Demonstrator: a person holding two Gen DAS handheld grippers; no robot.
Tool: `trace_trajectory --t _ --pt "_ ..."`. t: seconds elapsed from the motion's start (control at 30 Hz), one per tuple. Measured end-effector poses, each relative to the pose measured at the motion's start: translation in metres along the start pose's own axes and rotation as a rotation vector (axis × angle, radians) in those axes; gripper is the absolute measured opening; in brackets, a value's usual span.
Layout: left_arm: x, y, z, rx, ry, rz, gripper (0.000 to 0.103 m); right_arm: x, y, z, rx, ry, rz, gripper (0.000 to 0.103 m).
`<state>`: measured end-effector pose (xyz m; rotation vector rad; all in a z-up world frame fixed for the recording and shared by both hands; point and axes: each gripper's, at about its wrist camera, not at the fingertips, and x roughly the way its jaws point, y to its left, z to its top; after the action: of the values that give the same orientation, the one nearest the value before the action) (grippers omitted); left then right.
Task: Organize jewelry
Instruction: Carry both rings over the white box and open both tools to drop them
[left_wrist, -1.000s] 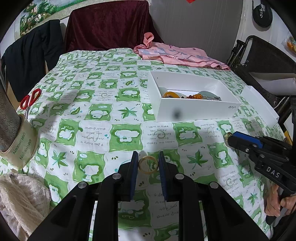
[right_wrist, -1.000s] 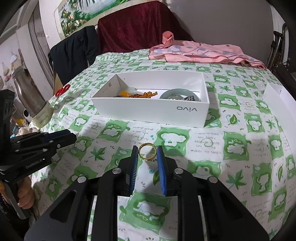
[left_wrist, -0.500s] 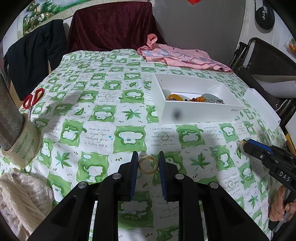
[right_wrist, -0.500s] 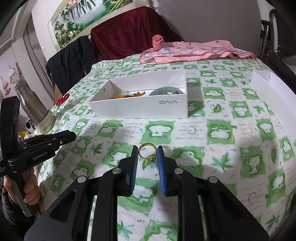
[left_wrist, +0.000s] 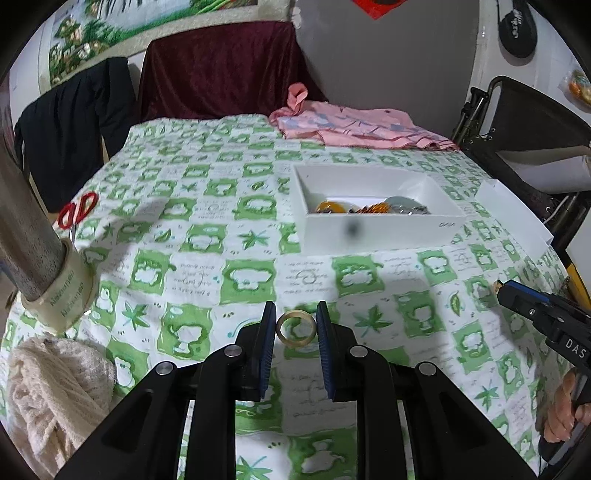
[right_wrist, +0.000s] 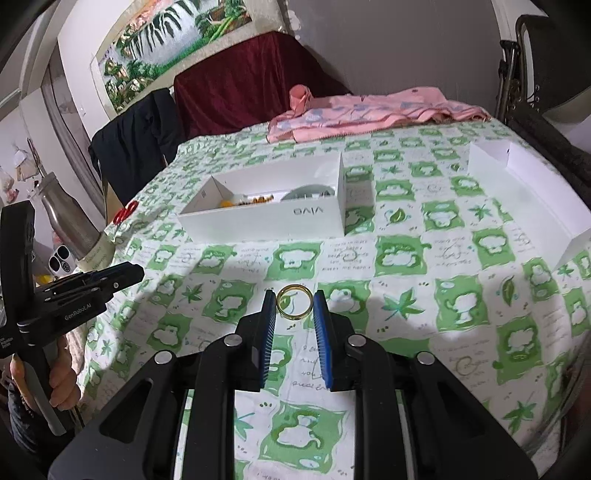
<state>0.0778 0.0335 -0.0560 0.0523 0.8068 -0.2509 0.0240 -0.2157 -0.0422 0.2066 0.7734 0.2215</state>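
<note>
My left gripper (left_wrist: 296, 316) is shut on a pale yellowish ring (left_wrist: 296, 344), held a little above the green-and-white tablecloth (left_wrist: 207, 236). My right gripper (right_wrist: 294, 300) is shut on a shiny gold ring (right_wrist: 294, 316), also lifted off the cloth. A white open box (left_wrist: 369, 236) (right_wrist: 258, 225) lies beyond both, holding an orange piece, amber beads and a pale bangle. In the left wrist view the right gripper (left_wrist: 504, 290) shows at the right edge. The right wrist view has the left gripper (right_wrist: 135, 272) at its left edge.
A white lid (right_wrist: 524, 184) (left_wrist: 513, 210) lies right of the box. Red scissors (left_wrist: 75, 214), a tape roll (left_wrist: 61, 295) around a steel bottle (left_wrist: 22, 236) and a cream knit cloth (left_wrist: 48, 387) sit at the left. A pink garment (left_wrist: 354, 125) lies at the far edge.
Both grippers have risen slightly with their rings still held. The right wrist view has swung right, so the box has slid left and the white lid has come into sight.
</note>
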Motion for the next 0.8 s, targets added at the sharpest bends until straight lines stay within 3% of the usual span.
trace_trajectory --t 0.37,0.8 --pt "-0.032 -0.021 0.03 0.052 -0.099 0.036 0.022 -0.033 0.004 0.027 -0.001 -0.095 0.01 0.02" --pt "-0.044 -0.04 0.079 0.104 -0.204 0.062 0.022 -0.047 0.015 0.085 -0.032 -0.212 0.023 0.02"
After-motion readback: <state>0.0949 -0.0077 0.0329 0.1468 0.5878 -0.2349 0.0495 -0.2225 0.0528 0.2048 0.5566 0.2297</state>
